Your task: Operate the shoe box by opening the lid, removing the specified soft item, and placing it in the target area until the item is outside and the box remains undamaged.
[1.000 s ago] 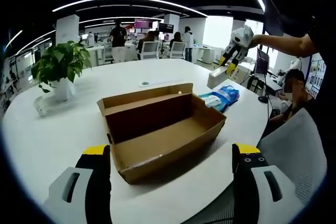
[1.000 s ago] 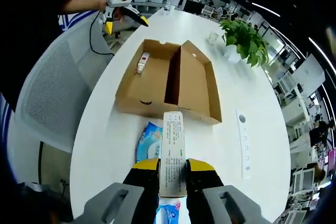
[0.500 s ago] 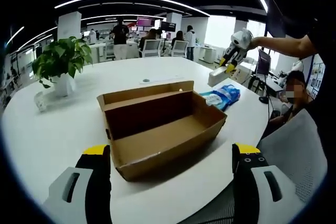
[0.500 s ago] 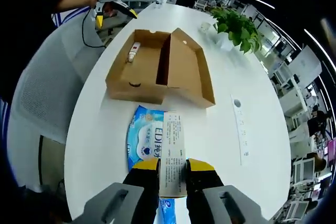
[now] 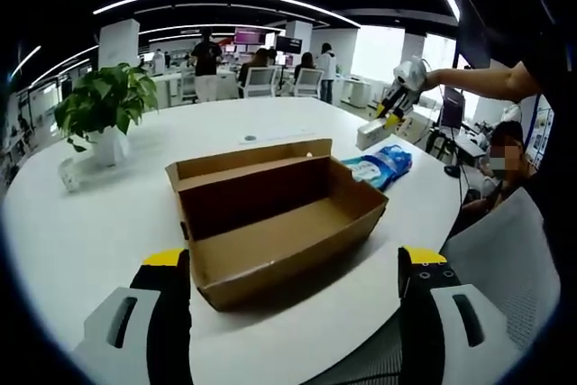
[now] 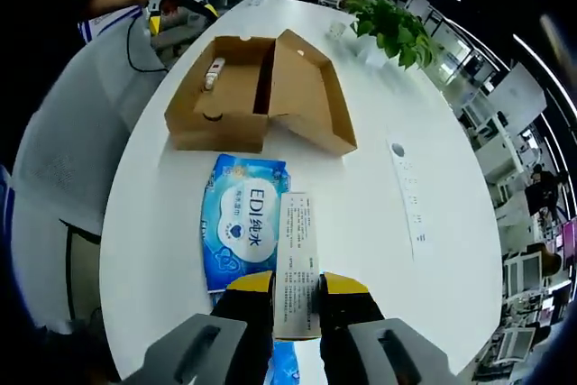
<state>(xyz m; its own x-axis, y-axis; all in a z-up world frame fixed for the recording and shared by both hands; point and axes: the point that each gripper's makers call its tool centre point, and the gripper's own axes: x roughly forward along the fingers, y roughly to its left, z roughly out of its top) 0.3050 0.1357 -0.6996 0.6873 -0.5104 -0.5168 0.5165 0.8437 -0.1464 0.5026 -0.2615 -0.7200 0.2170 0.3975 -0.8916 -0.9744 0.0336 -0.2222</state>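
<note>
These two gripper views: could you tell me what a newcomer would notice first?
Probably the open cardboard shoe box mid-table, lid folded back. Next, the white carton clamped in the right claw above a blue wipes pack lying flat on the white table.

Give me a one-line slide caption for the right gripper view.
Right tool shut on a printed slim carton above a blue wet-wipes pack, open shoe box beyond.
</note>
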